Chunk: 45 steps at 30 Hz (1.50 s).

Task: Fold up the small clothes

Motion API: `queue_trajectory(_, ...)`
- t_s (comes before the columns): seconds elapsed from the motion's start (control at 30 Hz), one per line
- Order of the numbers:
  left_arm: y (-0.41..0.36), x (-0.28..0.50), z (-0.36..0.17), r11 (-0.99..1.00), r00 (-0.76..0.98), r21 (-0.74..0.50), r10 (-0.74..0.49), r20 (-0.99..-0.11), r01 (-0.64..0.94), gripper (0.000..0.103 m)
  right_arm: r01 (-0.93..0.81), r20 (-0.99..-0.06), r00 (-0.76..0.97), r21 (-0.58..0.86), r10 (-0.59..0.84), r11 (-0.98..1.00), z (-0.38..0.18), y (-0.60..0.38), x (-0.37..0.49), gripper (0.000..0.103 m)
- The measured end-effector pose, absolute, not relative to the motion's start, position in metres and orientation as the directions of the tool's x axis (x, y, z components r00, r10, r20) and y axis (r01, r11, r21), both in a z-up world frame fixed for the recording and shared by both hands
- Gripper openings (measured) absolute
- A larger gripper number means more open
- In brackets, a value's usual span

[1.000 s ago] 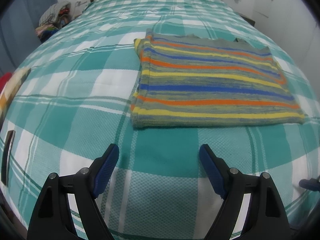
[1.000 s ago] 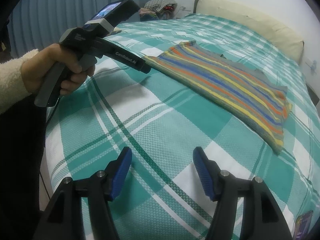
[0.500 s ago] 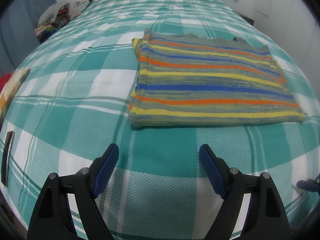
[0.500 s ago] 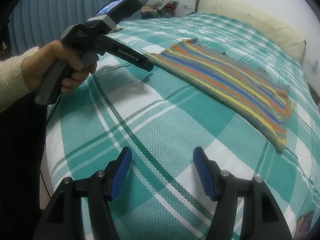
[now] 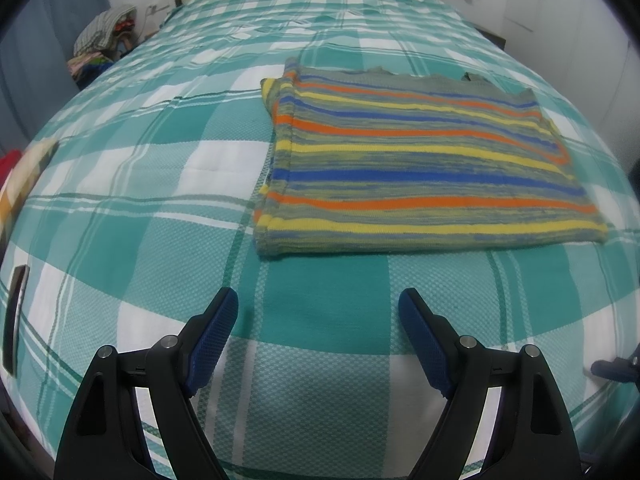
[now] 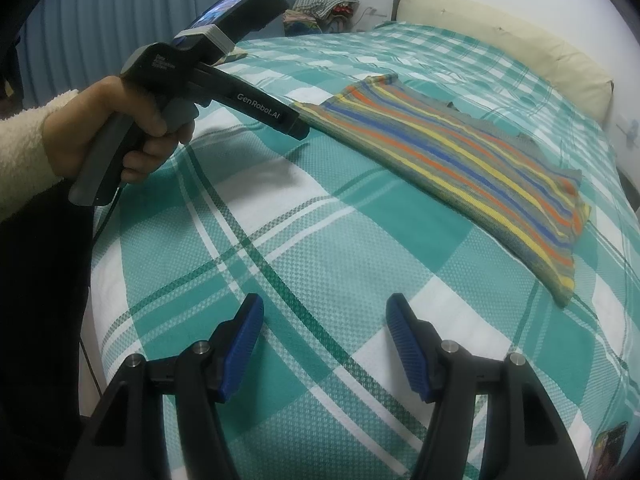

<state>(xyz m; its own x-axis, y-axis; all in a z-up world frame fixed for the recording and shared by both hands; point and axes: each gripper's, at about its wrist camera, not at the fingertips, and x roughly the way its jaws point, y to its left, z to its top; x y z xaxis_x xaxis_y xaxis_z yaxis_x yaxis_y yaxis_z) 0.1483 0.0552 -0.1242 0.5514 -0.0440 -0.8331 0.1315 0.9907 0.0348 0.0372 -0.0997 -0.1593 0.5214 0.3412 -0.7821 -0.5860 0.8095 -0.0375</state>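
Both wrist views low over bed (image 5: 320, 280), sharing striped garment (image 5: 420, 176)

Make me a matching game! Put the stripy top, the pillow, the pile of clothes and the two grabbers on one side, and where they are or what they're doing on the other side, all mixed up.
Things:
1. striped top
2. pillow
3. pile of clothes
4. left gripper and right gripper

Places or states:
A. heaped beside the bed, near its head
B. open, holding nothing, above the checked bedspread
C. lying flat on the bedspread, folded
D. at the head of the bed

Pairs: 1-C, 2-D, 3-A, 4-B
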Motion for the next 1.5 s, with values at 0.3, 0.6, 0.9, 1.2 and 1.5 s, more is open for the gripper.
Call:
queue_trajectory(0.3,0.054,0.148,-0.124,0.991,0.551,0.035,-0.044,-0.833,0.132,0.084,-0.591,-0.786,0.515,-0.038,0.341,0.806,-0.161,-0.099,0.036,0.064)
queue_trajectory(0.6,0.051,0.147,-0.124,0.99,0.551,0.039,-0.043,-0.834,0.136,0.084,-0.593,-0.788,0.512,-0.036,0.342,0.804,-0.162,-0.099,0.036,0.064)
queue_trajectory(0.9,0.05,0.146,-0.124,0.99,0.553,0.039,-0.044,-0.832,0.138,0.084,-0.592,-0.79,0.508,-0.032,0.343,0.805,-0.163,-0.098,0.037,0.064)
queue_trajectory(1.2,0.044,0.141,-0.117,0.985,0.571,0.037,-0.067,-0.818,0.167,0.084,-0.584,-0.797,0.489,0.004,0.355,0.812,-0.162,-0.102,0.042,0.064)
queue_trajectory(1.5,-0.066,0.122,-0.091,0.86,0.5,-0.022,-0.318,-0.806,0.51,0.084,-0.279,-0.771,0.613,-0.009,0.171,0.96,-0.09,-0.222,0.131,0.074)
